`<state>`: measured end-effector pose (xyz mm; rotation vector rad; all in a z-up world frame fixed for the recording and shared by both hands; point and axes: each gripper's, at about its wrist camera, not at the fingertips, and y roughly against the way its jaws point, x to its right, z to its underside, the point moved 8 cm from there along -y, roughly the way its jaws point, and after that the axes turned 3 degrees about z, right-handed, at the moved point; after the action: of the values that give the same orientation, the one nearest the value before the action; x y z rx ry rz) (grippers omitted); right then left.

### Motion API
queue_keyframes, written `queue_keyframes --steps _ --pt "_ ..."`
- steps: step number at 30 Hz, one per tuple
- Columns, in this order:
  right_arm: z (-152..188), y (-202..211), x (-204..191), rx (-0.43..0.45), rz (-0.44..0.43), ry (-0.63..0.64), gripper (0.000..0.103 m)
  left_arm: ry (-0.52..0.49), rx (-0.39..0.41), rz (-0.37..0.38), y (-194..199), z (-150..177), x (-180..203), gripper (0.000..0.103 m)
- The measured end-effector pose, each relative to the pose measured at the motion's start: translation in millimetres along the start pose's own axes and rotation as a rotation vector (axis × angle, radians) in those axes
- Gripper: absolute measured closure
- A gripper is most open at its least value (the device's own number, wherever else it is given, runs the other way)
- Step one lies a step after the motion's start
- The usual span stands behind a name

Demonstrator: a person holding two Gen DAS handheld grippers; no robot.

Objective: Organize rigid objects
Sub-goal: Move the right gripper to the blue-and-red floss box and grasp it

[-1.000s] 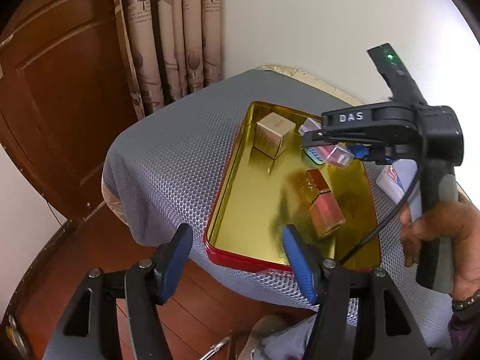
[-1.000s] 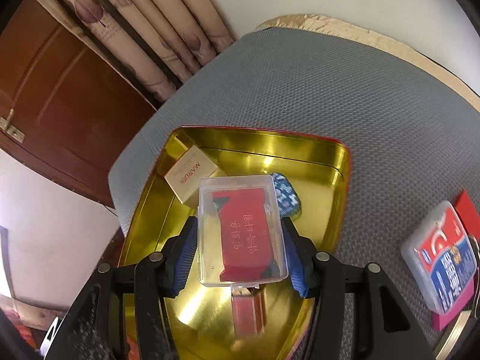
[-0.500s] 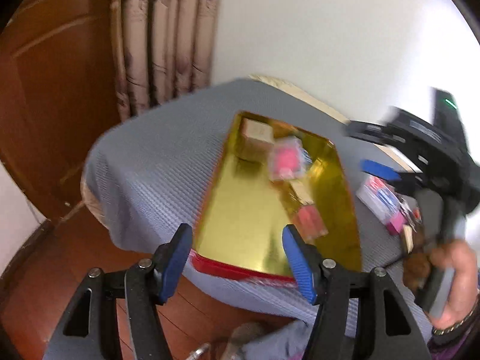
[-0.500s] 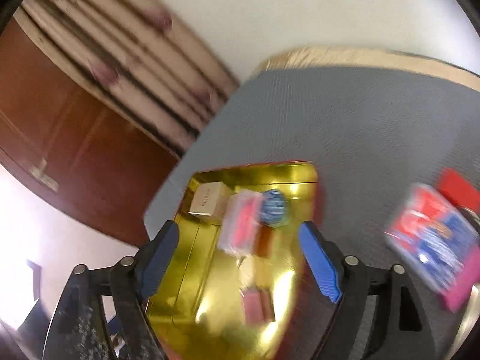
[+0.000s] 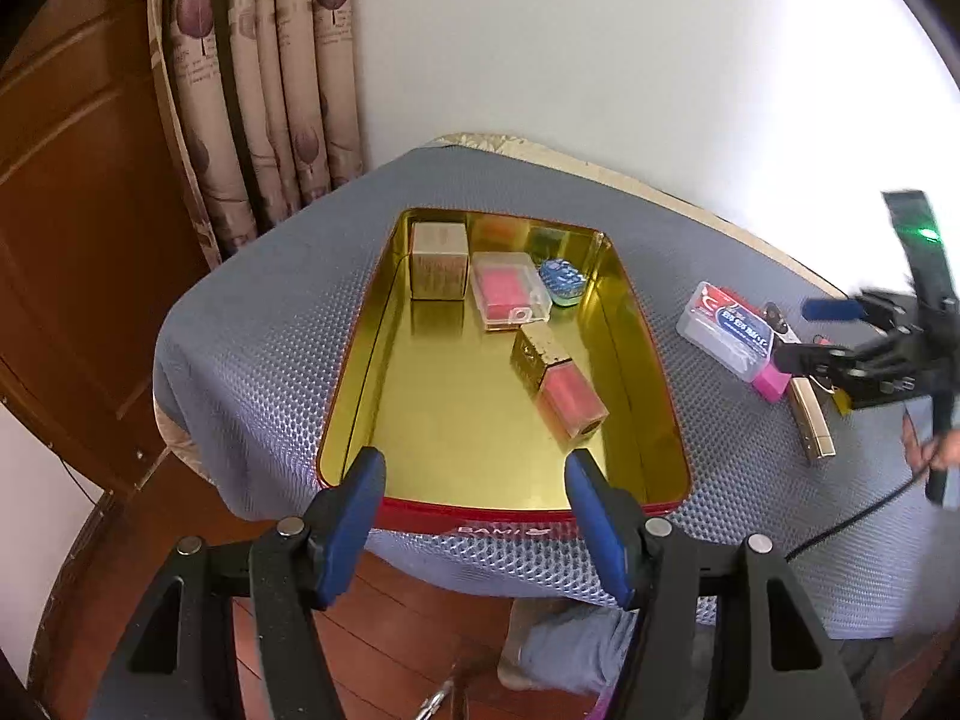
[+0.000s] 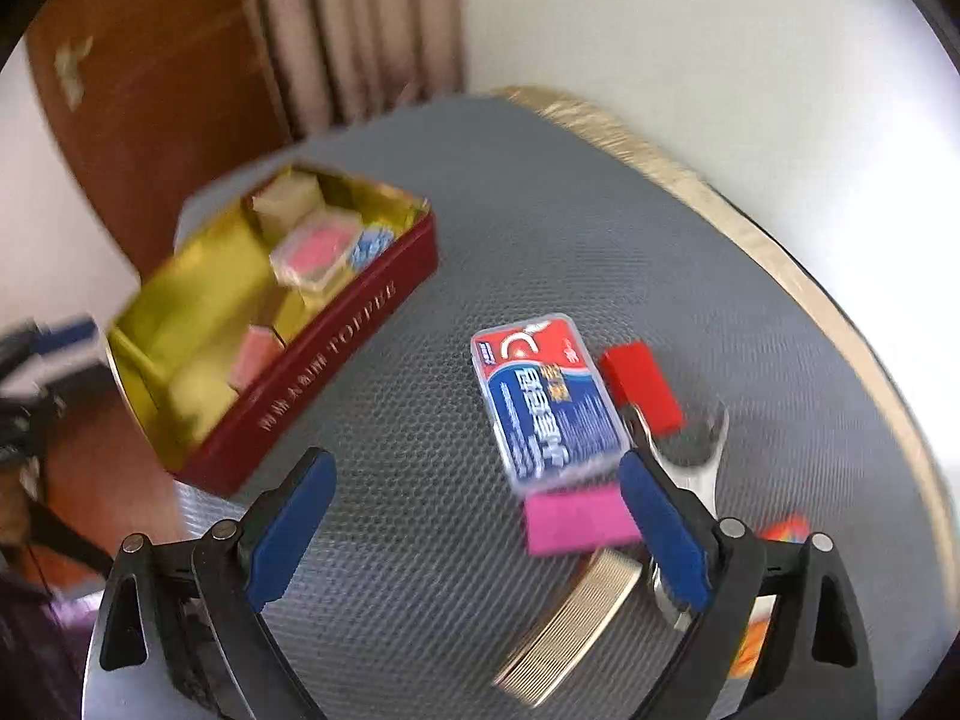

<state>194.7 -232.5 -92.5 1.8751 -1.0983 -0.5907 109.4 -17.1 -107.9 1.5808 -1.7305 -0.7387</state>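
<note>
A red tin [image 5: 510, 521] with a gold inside lies on the grey mat. It holds a beige box [image 5: 439, 267], a clear case with a red card [image 5: 510, 294], a blue round piece [image 5: 561, 281] and a gold-and-pink box [image 5: 558, 387]. My left gripper [image 5: 475, 468] hovers open over the tin's near end, with nothing between its pads. Right of the tin [image 6: 324, 372], my right gripper [image 6: 474, 468] has its jaws opening and empty above the mat. Just past its fingertips lie a red-and-blue case [image 6: 549, 399], a pink block [image 6: 576, 519] and a ridged gold bar [image 6: 570, 618].
A red block [image 6: 641, 387], a metal wrench [image 6: 702, 456] and something orange [image 6: 786, 528] lie near the right gripper. The table's tan edge [image 6: 780, 264] runs along the white wall. A curtain [image 5: 270, 90] and a wooden door [image 5: 72, 210] stand behind, with wooden floor below.
The right gripper let go of the clear red case, which now lies in the tin, then opened wide and swung right over the loose items. The left view shifted slightly.
</note>
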Motion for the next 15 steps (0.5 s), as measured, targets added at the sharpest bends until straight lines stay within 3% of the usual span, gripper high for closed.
queue_keyframes --steps 3,9,10,13,14,15 --pt "-13.3 -19.9 -0.1 -0.048 0.024 0.093 0.01 0.021 -0.028 0.015 -6.3 0.0 -3.4 0.039" --pt "-24.1 -55.6 7.9 -0.139 0.026 0.134 0.012 0.031 -0.068 0.035 -13.3 4.3 -5.5 0.039" --pt "-23.3 -64.4 8.1 -0.17 0.02 0.135 0.02 0.029 -0.067 0.034 -13.7 3.9 -5.1 0.039" --pt "-24.4 -76.4 9.5 -0.209 0.044 0.156 0.026 0.024 -0.067 0.032 -14.9 3.0 -5.1 0.039" --pt "-24.6 -79.2 10.7 -0.227 0.043 0.147 0.041 0.022 -0.067 0.032 -15.3 2.6 -5.4 0.039" --pt "-25.2 -84.2 10.1 -0.248 0.034 0.132 0.041 0.022 -0.067 0.033 -15.5 2.4 -5.7 0.039"
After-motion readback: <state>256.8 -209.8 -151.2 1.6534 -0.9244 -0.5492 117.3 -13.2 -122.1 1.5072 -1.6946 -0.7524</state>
